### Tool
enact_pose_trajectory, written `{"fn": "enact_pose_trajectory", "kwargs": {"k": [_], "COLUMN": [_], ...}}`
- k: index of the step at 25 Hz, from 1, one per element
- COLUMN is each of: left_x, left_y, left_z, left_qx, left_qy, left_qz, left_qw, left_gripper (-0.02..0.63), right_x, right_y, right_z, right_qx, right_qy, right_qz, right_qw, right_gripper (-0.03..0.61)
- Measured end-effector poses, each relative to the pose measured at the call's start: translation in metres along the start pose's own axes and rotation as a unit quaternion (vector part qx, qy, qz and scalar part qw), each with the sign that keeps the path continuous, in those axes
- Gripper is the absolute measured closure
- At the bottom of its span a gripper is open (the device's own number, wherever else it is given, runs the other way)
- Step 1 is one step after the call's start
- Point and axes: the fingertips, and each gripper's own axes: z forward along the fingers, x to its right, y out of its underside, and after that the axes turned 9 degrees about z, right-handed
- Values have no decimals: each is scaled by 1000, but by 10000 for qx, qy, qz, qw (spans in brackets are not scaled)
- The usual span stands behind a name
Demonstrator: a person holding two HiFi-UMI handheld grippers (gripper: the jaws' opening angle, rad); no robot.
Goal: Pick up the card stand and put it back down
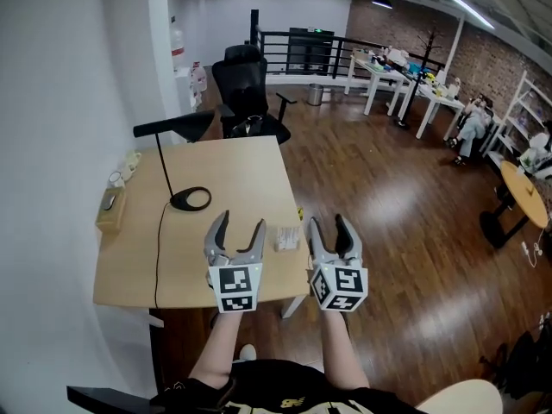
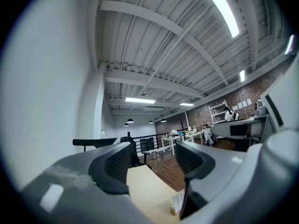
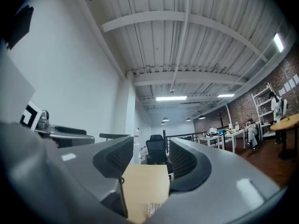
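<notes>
Between the dark ribbed pads (image 2: 117, 164) of the left gripper (image 1: 241, 222) nothing stands: its jaws are well apart, with only bare tabletop showing through the gap. Those of the right gripper (image 1: 328, 222) are apart too, though more narrowly, and just as empty. Both tools point level, the left above the near edge of the light wooden square table (image 1: 138, 266), the right about at its right edge. The small pale card stand with dark print on its face (image 1: 287, 237) sits on the tabletop between and below them, close to that right edge, touched by neither. The step in hand looks like the approach. To do it well, I judge the right gripper should widen its jaws enough to straddle the stand, then sink until the stand is centred between the pads. It should close gently, since so light a piece could tip or skid off the nearby edge. A straight lift and flat set-down would suit, clear of the black round-based desk lamp (image 1: 191, 198).
</notes>
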Motion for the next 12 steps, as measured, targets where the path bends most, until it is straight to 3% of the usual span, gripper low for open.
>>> {"fn": "enact_pose_trajectory", "kwargs": {"k": [7,12], "left_x": [-37,-38], "left_y": [29,28], "left_z": [42,66], "left_qx": [-158,-214], "left_qy": [43,47], "left_qz": [-16,-91], "left_qw": [9999,9997], "left_gripper": [295,295], "right_x": [-11,12], "right_y": [32,10], "right_z": [43,68], "right_qx": [-384,-146], "right_qy": [-89,-41], "right_qz": [-339,-289], "right_qw": [9986,9995], "right_gripper": [330,299]}}
